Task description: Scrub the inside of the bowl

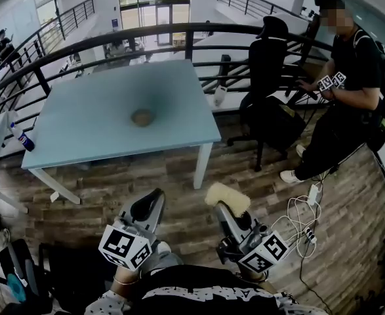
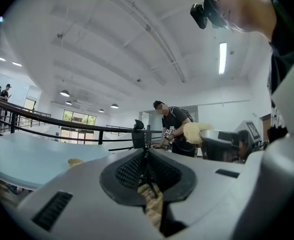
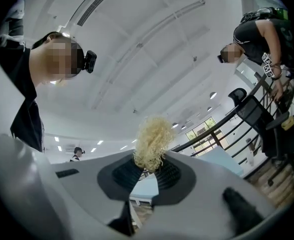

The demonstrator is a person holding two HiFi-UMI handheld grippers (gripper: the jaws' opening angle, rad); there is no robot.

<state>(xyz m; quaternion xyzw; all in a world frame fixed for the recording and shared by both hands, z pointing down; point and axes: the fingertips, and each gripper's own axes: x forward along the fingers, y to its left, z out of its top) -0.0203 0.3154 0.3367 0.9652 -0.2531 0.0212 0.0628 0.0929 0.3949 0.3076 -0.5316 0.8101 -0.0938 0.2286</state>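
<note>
Low at 6 o'clock of the head view, the left gripper has its jaws pressed together with nothing between them. Just beside it at 3 o'clock, the right gripper is clamped on a pale yellow, stringy scrubber that sticks out past its tips. Well apart from both, toward 12 o'clock, the small brown bowl sits near the middle of the light blue table, and at 2 o'clock a person in black stands beside a black office chair.
</note>
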